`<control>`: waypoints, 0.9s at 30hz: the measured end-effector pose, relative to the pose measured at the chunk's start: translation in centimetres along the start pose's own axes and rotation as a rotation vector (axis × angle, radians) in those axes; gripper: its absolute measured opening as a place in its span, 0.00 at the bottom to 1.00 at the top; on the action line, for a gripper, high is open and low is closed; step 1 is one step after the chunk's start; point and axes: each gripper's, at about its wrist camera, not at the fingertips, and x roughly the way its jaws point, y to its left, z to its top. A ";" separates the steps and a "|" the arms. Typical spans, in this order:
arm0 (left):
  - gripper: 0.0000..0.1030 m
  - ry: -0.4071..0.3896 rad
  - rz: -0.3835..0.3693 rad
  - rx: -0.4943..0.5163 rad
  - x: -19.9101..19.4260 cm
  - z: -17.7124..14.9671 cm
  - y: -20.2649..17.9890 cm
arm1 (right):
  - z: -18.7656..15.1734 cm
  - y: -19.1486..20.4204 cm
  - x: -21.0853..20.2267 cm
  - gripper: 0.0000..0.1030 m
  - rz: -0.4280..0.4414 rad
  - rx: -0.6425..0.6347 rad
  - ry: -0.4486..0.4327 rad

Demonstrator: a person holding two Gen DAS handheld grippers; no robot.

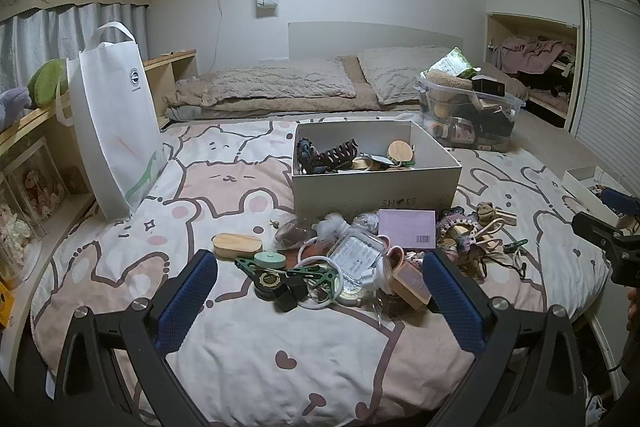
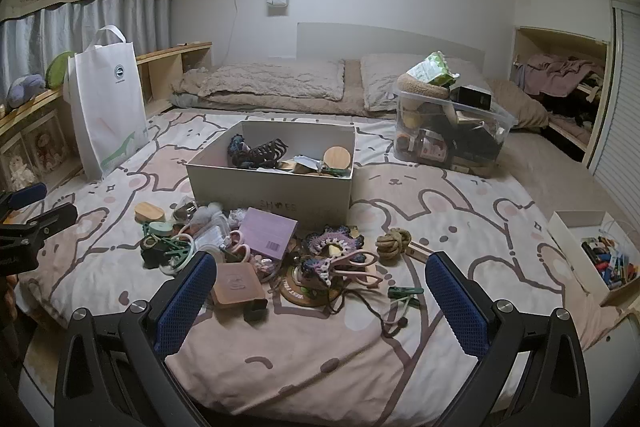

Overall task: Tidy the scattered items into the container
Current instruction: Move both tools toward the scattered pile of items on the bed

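Both my claws spread wide, empty: left claw (image 1: pixel 320 291), right claw (image 2: pixel 318 291). Clutter heaped on bed (image 2: pixel 304 359), just before shoe box (image 2: pixel 272 187), partly filled. Plan: right takes wooden block (image 2: pixel 236 285) first; grip flat sides, lift clear of cords.

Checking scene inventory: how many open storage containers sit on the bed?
3: the white shoe box mid-bed behind the clutter, the clear plastic bin farther back near the pillows, and a small white box at the bed's right edge. The standing white bag is not counted.
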 end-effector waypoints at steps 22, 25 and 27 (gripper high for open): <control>1.00 0.098 -0.042 -0.027 3.0 -1.9 -0.3 | -0.8 -1.2 2.3 1.00 -0.021 0.028 0.072; 1.00 0.126 -0.059 -0.024 3.6 -2.4 -0.5 | -1.4 -1.7 2.9 1.00 -0.030 0.040 0.094; 1.00 0.137 -0.061 -0.015 4.1 -2.8 -0.8 | -2.0 -2.1 3.4 1.00 -0.038 0.048 0.115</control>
